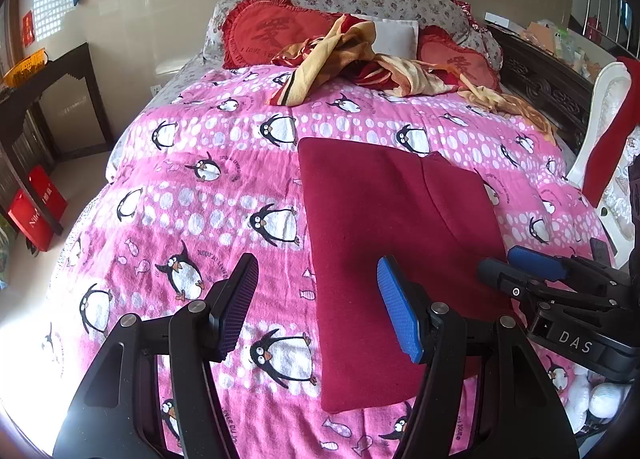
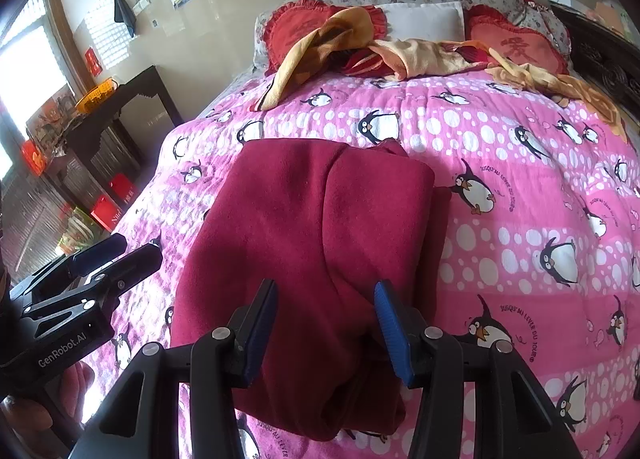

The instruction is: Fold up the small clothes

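A dark red garment [image 1: 384,243] lies folded flat in a long rectangle on the pink penguin blanket [image 1: 200,195]. In the left wrist view my left gripper [image 1: 320,307] hovers open over the garment's left edge, with nothing between its pads. The right gripper [image 1: 516,267] shows at the right of that view, beside the garment's right edge. Seen from the right wrist, the right gripper [image 2: 326,329] stands open above the near end of the garment [image 2: 312,219], gripping nothing. The left gripper [image 2: 120,255] sits at the left, just off the cloth.
A crumpled yellow and red cloth [image 1: 352,55] lies near the red heart cushions [image 1: 264,31] at the bed's head. A white chair [image 1: 608,131] with red fabric on it stands at the right. A dark side table [image 1: 52,75] and red boxes [image 1: 36,207] are on the left.
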### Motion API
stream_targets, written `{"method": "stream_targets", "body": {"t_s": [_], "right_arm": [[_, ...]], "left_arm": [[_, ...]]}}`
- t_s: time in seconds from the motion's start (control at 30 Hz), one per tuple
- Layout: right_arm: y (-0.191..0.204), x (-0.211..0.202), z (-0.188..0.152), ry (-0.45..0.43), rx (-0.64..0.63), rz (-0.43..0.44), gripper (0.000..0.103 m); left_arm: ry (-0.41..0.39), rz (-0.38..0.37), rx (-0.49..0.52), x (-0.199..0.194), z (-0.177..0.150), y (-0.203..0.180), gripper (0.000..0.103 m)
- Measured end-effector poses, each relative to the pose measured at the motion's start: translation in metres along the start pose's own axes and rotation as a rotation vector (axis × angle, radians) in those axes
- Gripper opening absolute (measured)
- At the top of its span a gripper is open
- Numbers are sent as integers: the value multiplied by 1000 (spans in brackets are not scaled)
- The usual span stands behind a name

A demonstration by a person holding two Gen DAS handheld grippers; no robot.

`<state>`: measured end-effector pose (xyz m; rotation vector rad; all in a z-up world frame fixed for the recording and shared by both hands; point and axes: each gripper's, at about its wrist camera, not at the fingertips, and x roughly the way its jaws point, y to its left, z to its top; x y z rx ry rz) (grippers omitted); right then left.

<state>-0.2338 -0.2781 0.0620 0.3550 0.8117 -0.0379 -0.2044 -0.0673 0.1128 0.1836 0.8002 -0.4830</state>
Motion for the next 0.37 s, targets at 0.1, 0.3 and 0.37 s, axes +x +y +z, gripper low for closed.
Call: {"method": "stream_targets", "body": {"t_s": [0.1, 0.3, 0.37], "right_arm": [[0, 0, 0, 0, 0, -1, 48], [-1, 2, -1, 5, 2, -1, 48], [-2, 3, -1, 6, 2, 0, 48]], "left_arm": [[0, -3, -2, 0, 0, 1, 62], [0, -3, -8, 2, 0, 3, 62], [10, -11, -15, 6, 0, 6, 62]]}}
